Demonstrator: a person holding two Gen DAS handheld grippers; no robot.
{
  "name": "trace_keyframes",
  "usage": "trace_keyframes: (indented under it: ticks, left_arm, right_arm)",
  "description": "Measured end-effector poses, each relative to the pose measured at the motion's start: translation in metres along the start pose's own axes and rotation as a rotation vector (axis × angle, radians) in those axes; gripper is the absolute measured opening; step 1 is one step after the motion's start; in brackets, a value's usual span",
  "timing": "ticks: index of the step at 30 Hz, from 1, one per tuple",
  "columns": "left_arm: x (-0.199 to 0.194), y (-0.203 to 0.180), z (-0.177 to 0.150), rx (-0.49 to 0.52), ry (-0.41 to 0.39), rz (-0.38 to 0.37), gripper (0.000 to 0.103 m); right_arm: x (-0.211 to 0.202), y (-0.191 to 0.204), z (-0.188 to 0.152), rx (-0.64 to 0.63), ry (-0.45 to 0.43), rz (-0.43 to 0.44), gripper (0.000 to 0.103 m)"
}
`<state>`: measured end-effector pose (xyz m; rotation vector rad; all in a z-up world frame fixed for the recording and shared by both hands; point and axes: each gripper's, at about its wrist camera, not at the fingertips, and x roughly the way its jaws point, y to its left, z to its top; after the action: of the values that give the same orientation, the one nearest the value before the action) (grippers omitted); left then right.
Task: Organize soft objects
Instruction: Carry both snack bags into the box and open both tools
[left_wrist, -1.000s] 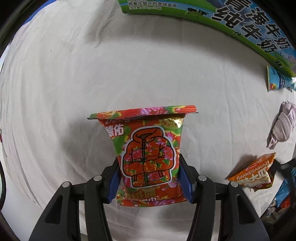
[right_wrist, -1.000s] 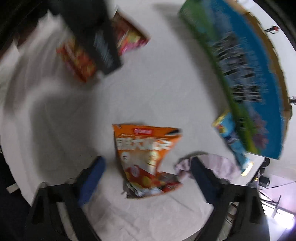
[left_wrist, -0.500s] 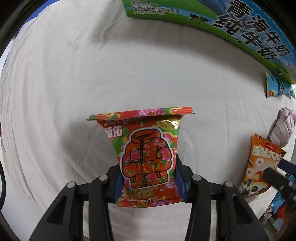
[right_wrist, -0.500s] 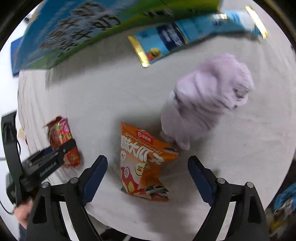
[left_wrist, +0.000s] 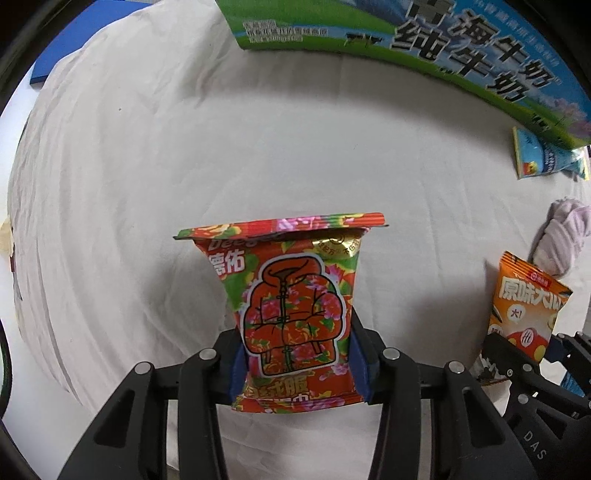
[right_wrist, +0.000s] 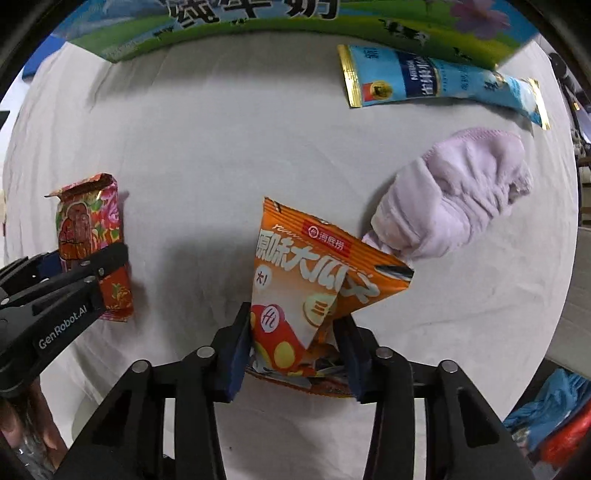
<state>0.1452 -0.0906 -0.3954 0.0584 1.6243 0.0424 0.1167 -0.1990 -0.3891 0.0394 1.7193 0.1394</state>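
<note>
My left gripper (left_wrist: 297, 363) is shut on a red floral snack packet (left_wrist: 291, 306) and holds it just above the white cloth (left_wrist: 147, 184). The packet also shows in the right wrist view (right_wrist: 90, 236), with the left gripper (right_wrist: 59, 273) around its lower part. My right gripper (right_wrist: 293, 349) is shut on the lower end of an orange snack bag (right_wrist: 314, 280), which crumples between the pads. The orange bag (left_wrist: 524, 306) and the right gripper (left_wrist: 517, 350) sit at the right in the left wrist view.
A lilac cloth bundle (right_wrist: 454, 192) lies beside the orange bag at the right. A blue snack pouch (right_wrist: 436, 79) lies behind it. A big green and blue milk carton box (left_wrist: 406, 40) stands along the back of the cloth-covered table.
My right gripper swung round, moved onto the orange bag and shut on its lower end. The left gripper kept hold of the floral packet and tilted slightly.
</note>
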Motion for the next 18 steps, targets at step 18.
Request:
trace_keyframes:
  ticks: [18]
  left_arm:
    - [-0.161,-0.010,0.004,0.048,-0.239,-0.165,0.042]
  right_arm:
    - [-0.167,-0.043,-0.008,-0.011,-0.254,0.112,0.037]
